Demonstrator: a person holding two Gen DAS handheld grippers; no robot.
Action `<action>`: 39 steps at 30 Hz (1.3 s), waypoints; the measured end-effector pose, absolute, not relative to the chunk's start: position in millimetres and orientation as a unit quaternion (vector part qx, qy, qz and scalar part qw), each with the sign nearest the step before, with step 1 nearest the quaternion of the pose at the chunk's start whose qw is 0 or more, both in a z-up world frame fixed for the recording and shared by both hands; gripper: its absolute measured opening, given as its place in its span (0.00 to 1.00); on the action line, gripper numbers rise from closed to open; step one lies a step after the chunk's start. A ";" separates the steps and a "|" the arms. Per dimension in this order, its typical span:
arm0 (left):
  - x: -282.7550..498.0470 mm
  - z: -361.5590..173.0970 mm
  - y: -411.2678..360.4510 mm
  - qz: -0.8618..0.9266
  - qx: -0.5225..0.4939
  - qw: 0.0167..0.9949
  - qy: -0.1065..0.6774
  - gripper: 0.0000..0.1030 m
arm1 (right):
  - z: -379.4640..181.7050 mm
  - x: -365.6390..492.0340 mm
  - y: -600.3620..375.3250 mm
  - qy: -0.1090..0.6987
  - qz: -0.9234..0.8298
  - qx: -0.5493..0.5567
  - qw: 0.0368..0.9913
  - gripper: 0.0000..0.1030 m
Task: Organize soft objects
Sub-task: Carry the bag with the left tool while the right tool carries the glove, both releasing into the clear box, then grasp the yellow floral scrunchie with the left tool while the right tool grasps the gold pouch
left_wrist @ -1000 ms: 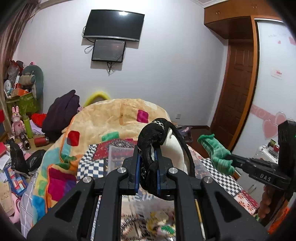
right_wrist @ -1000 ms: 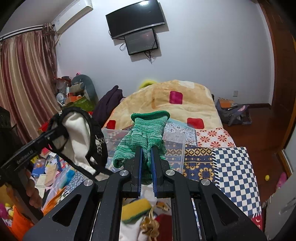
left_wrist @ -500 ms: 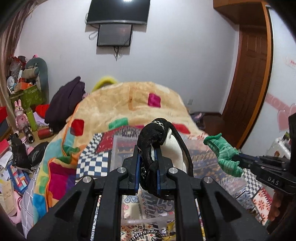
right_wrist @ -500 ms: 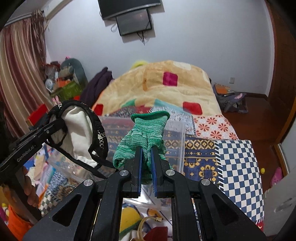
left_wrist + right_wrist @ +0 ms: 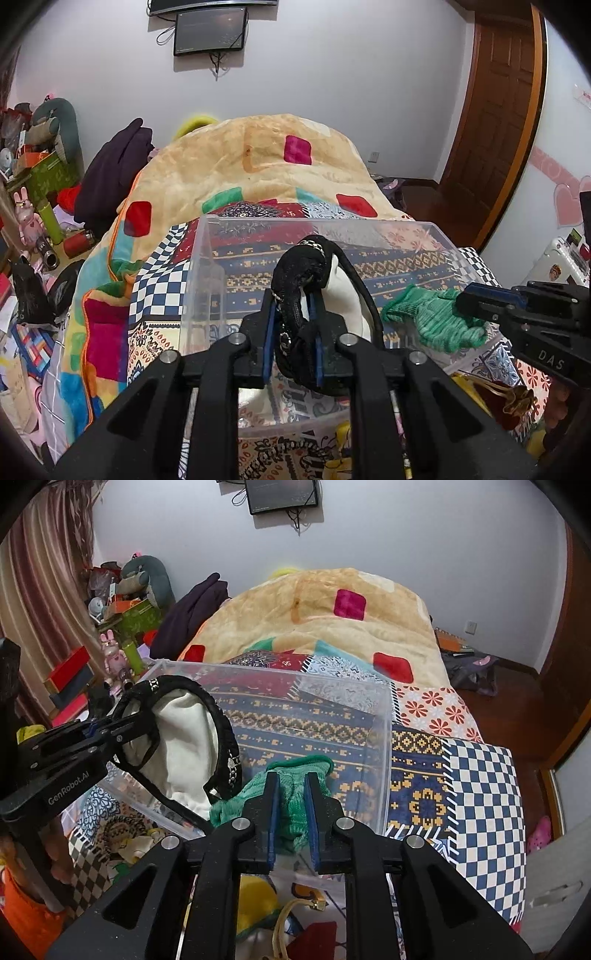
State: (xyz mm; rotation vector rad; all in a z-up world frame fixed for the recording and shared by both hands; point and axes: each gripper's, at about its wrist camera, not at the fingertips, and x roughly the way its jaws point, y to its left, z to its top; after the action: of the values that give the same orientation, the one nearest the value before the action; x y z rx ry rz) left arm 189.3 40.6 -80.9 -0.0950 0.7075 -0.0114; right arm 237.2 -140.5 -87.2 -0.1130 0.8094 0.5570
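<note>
1. My left gripper [image 5: 294, 334] is clamped on the black trimmed edge of a white fabric pouch with black studded straps [image 5: 341, 295]; the blue pads pinch the dark band tightly.
2. From the right wrist view, that pouch [image 5: 184, 746] hangs over the near left corner of the clear plastic storage bin [image 5: 384, 738], its white body inside the bin's rim and its black strap looping down on the near side.
3. My right gripper [image 5: 290, 814] has its fingers spread a little, with the green knitted glove [image 5: 295, 797] lying between them. I think the pads are no longer squeezing it, but the glove fills the gap and the view is too close to be sure.
4. In the left wrist view the green glove [image 5: 432, 319] sits inside the bin [image 5: 207, 266] toward its right side, at the tip of the right gripper [image 5: 476, 308].
5. The bin rests on the patchwork bedspread [image 5: 484, 794] of the bed, near me, with a tan blanket with coloured squares [image 5: 258, 155] heaped on the far side.
6. Small clutter, including something yellow [image 5: 258, 904], lies on the bed just near of the bin.
</note>
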 end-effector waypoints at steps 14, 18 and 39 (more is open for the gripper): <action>148.2 -39.6 40.2 -0.019 -0.051 0.954 0.293 0.61 | -45.2 201.8 -164.2 0.314 0.272 -0.042 0.909 0.56; 131.2 -29.9 35.0 -0.021 -0.040 0.960 0.276 0.78 | -33.4 189.9 -174.3 0.292 0.266 -0.030 0.918 0.81; 103.8 -104.8 15.8 -0.041 -0.028 0.930 0.363 0.81 | -110.9 160.8 -200.4 0.400 0.261 -0.034 0.878 0.79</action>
State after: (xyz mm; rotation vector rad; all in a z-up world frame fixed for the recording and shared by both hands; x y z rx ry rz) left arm 103.8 15.8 -104.8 -0.0577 0.7439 -0.0845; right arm 160.8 -200.4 -110.9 -0.0707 0.8346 0.5440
